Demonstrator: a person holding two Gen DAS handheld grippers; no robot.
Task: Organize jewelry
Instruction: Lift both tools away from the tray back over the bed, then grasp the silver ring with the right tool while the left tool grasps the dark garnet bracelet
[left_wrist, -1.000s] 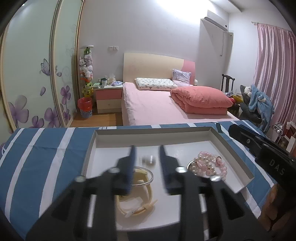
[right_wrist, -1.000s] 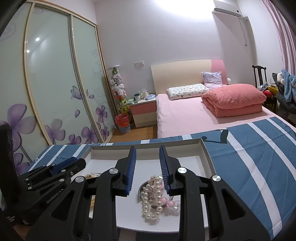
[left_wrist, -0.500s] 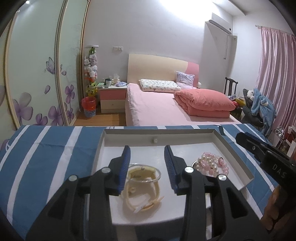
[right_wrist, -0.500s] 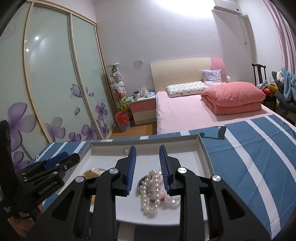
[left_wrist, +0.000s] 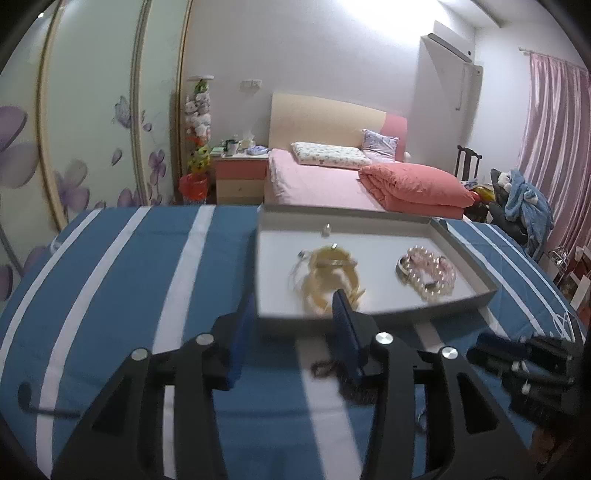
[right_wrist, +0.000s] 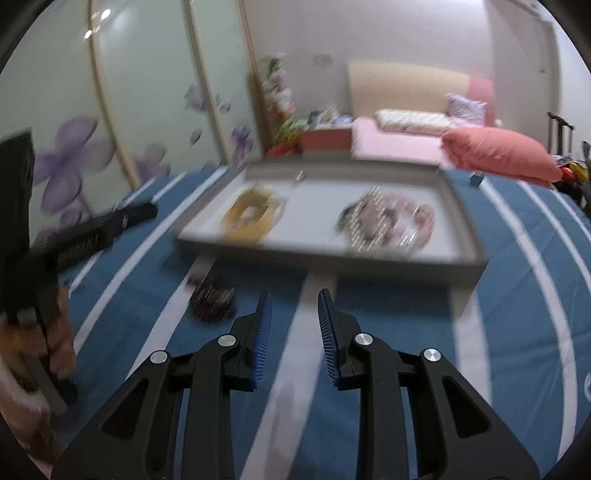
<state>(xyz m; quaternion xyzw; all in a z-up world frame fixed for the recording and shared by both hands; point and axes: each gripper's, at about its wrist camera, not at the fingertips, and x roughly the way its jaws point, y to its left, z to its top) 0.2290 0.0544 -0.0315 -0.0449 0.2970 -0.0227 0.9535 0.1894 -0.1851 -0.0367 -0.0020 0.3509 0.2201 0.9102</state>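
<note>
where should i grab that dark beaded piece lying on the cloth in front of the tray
Grip across the heaped middle of the dark beaded piece, coming straight down from above: it lies flat and bunched on the striped cloth, apart from the tray, so nothing gives a side edge.

Blue tabletop cloth (left_wrist: 110, 266) with white stripes; grey-white tray (left_wrist: 369, 216) holding yellow bangles (left_wrist: 325, 275) left, pink-white pearl beads (left_wrist: 430, 271) right; dark bracelet (right_wrist: 212, 295) nearby.
</note>
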